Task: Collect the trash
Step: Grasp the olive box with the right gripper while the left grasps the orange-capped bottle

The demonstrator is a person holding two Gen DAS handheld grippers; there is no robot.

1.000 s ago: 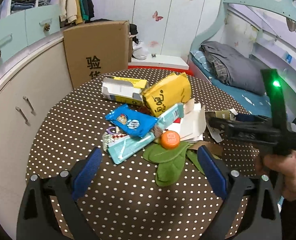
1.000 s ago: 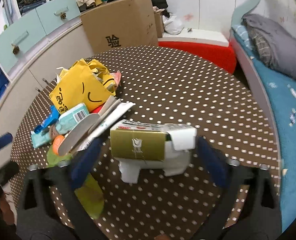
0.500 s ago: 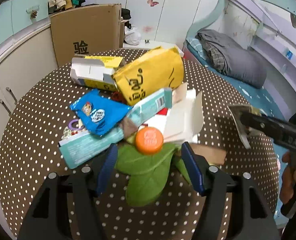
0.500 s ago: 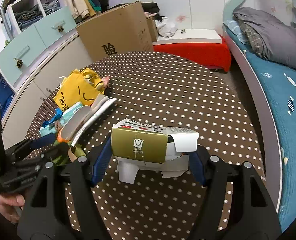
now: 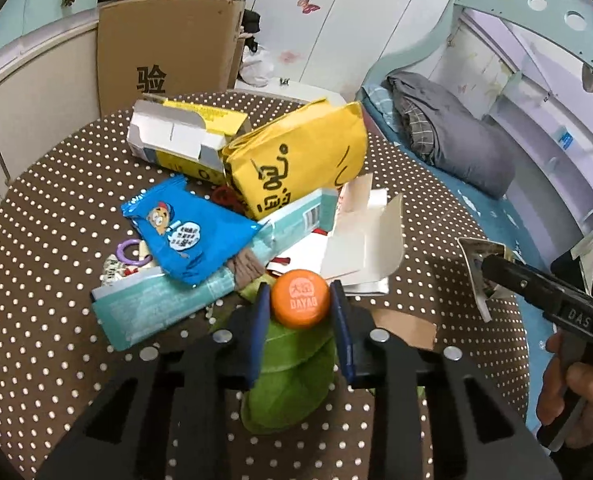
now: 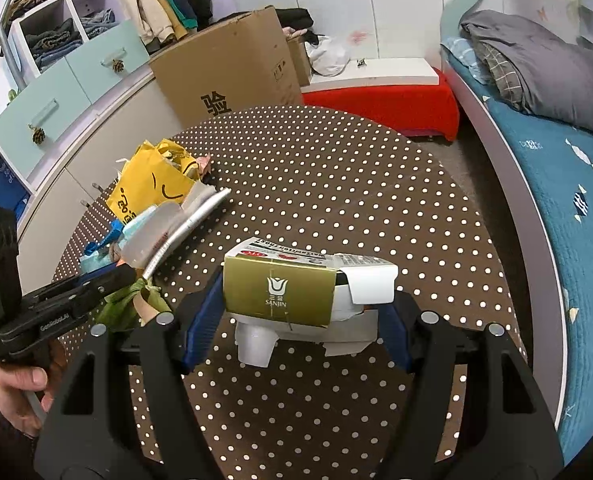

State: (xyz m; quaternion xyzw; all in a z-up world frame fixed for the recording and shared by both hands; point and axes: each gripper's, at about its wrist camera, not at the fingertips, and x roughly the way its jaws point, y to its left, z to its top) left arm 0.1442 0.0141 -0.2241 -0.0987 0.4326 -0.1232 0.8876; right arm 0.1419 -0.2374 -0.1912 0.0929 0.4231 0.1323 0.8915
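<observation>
Meanwhile, left gripper (image 5: 300,306) snug around orange cap (image 5: 300,298) amid wrappers, right gripper (image 6: 298,314) clamping gold carton (image 6: 280,292).

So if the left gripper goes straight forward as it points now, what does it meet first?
The orange bottle cap already sits between the left gripper fingers. Just behind it comes the white cardboard, though depth is unclear.

Home bedroom — bed (image 6: 556,168) with grey blanket (image 6: 536,60), butterfly-stickered wardrobe doors (image 5: 328,20), hanging clothes (image 6: 156,4)
</observation>
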